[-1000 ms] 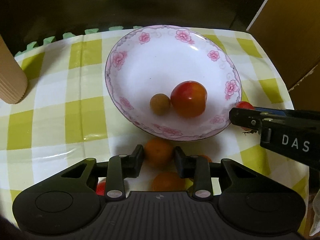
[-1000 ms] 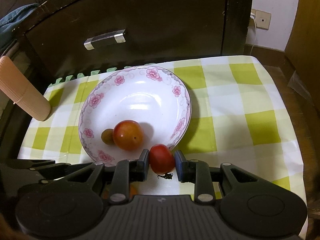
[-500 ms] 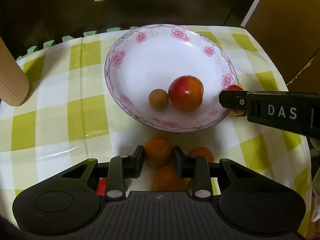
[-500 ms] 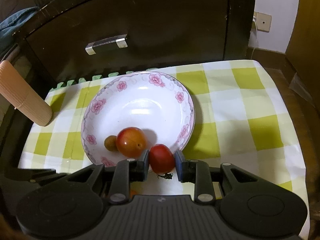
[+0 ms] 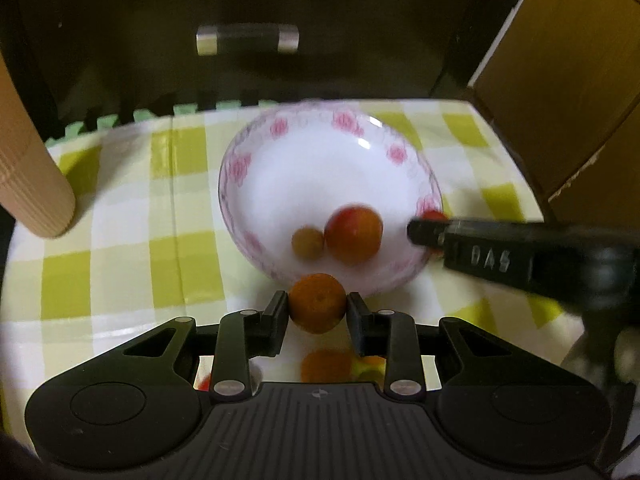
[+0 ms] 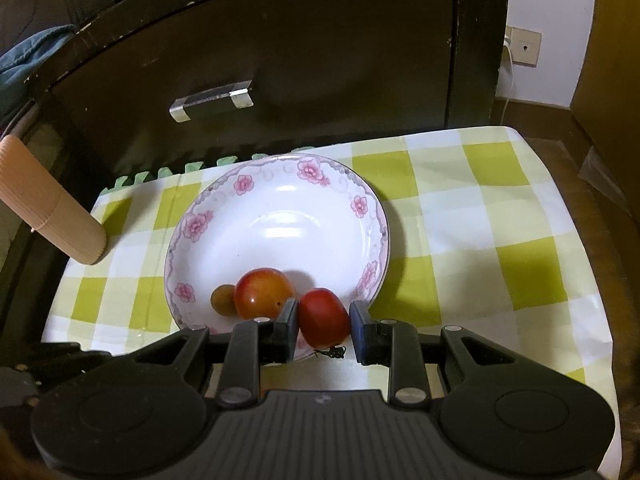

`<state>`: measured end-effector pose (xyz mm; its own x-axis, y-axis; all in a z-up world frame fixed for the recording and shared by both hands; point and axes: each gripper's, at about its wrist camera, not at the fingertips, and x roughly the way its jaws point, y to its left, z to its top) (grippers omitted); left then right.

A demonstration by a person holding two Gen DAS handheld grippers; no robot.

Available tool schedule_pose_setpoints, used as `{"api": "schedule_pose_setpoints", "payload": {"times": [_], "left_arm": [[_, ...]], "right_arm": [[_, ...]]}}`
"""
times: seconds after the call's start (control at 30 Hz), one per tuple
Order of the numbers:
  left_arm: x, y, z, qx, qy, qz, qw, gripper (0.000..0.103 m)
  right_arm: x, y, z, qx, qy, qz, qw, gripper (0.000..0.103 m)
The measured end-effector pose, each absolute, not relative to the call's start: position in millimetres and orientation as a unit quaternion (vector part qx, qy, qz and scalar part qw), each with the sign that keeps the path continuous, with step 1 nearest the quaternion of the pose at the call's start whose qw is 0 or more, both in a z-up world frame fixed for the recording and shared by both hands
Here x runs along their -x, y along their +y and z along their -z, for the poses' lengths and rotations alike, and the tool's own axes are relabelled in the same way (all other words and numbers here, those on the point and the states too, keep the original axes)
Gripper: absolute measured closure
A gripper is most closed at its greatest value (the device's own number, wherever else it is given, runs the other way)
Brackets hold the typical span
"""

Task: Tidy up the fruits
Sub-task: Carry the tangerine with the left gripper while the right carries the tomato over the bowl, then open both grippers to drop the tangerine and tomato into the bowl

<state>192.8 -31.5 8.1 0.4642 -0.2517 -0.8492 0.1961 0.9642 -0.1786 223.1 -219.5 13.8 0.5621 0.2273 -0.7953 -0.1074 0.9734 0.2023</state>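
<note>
Tongs grip fruit at the plate [image 6: 376, 216] rim: left tongs [image 5: 316, 312] an orange [image 5: 317, 307], right tongs [image 6: 324, 320] a tomato [image 6: 323, 313].

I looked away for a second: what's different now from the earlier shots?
The left gripper lifted its orange off the cloth toward the plate; other oranges remain below. The right gripper carried its tomato over the rim. Both grips and the two fruits in the plate are unchanged.

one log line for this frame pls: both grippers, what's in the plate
left gripper: shut on orange, near plate rim | right gripper: shut on red tomato, over plate edge | plate: red-orange fruit, small brown fruit
</note>
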Motion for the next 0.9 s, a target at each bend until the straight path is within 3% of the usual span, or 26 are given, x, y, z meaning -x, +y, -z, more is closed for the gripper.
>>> {"api": "schedule_pose_setpoints", "payload": {"times": [0.57, 0.9], "left_arm": [[-245, -28, -2, 0.059, 0.491, 0.103, 0.863, 0.062], [-242, -26, -8, 0.065, 0.485, 0.103, 0.866, 0.053]], "right_arm": [[-246, -212, -3, -0.088, 0.457, -0.104, 0.879, 0.076], [-248, -213, -7, -0.096, 0.451, -0.099, 0.882, 0.075]]}}
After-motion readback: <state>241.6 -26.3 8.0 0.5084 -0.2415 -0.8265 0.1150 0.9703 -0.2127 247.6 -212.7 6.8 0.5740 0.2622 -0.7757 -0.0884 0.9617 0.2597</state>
